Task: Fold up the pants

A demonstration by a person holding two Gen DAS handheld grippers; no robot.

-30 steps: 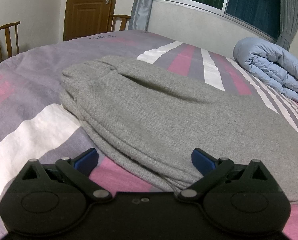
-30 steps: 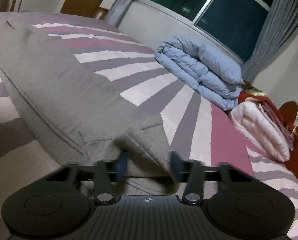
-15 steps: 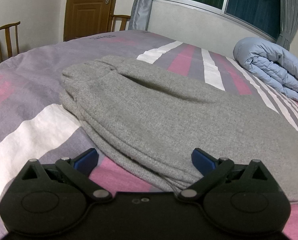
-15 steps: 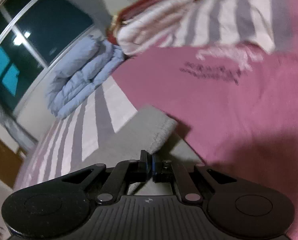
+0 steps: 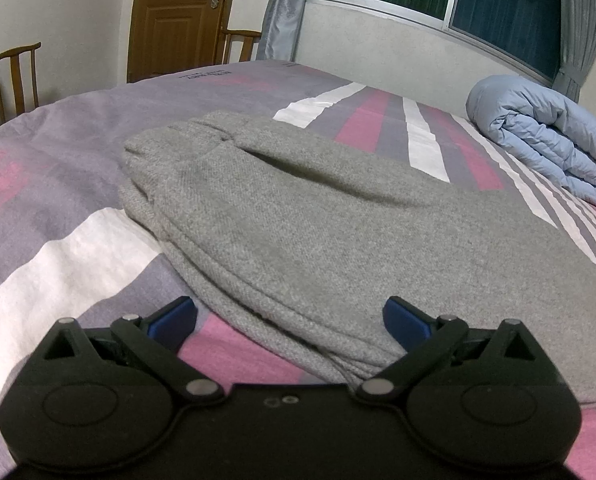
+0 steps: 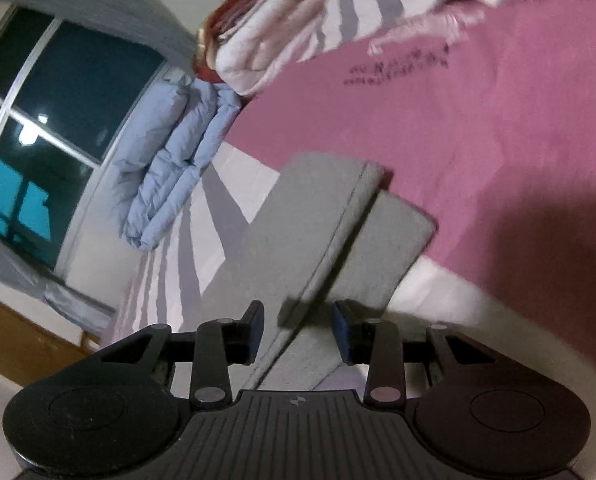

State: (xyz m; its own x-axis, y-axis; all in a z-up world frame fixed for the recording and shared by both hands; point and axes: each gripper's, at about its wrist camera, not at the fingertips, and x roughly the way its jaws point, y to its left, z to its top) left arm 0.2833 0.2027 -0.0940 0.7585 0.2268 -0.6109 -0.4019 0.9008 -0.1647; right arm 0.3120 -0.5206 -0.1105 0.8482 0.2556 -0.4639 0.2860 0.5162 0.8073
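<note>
The grey pants lie folded lengthwise on the striped bed, waistband at the far left in the left wrist view. My left gripper is open and empty, low at the pants' near edge, blue pads either side of the fabric edge. In the right wrist view the two leg cuffs lie flat on the pink part of the bedspread. My right gripper is open just above the legs, holding nothing.
A folded light-blue duvet lies at the far right of the bed, also in the right wrist view. A white and red folded blanket lies beyond it. Wooden chairs and a door stand past the bed.
My right gripper, shut on the leg cuff half a second ago, has opened and let it go; the cuffs now lie flat. The left gripper has not moved.
</note>
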